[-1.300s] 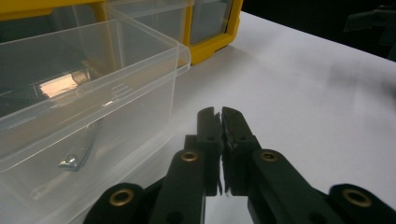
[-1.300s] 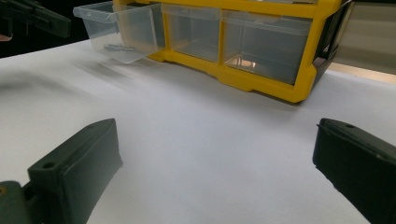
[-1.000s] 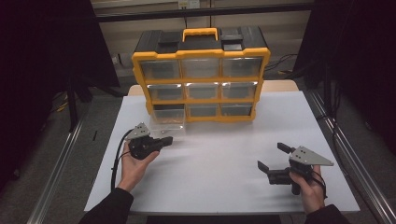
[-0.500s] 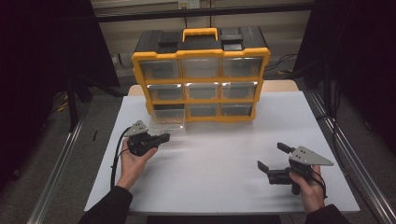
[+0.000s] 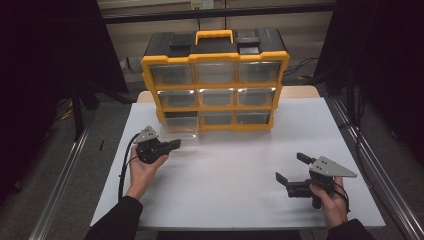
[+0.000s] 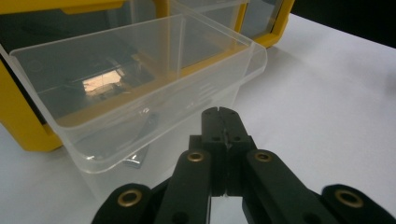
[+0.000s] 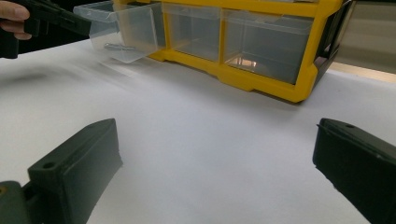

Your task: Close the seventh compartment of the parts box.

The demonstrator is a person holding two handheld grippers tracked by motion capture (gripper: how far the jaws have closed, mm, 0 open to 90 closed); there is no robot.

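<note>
A yellow and black drawer cabinet (image 5: 215,82) stands at the back of the white table. Its bottom left clear drawer (image 5: 181,127) is pulled out part way, and a small metal part (image 6: 140,158) lies in the drawer (image 6: 140,88). My left gripper (image 5: 176,144) is shut with nothing in it. Its tip (image 6: 222,114) points at the drawer's front wall, very close to it; I cannot tell whether they touch. My right gripper (image 5: 290,166) rests open near the front right of the table, its jaws (image 7: 215,140) wide apart over bare table, facing the cabinet (image 7: 252,79).
The other clear drawers (image 5: 217,97) are pushed in. White tabletop (image 5: 235,150) lies between the two hands. A metal rail (image 5: 380,180) runs along the table's right side, and a black cable (image 5: 122,165) trails from the left gripper.
My left gripper has edged a little up and toward the pulled-out drawer. The right gripper has stayed where it was.
</note>
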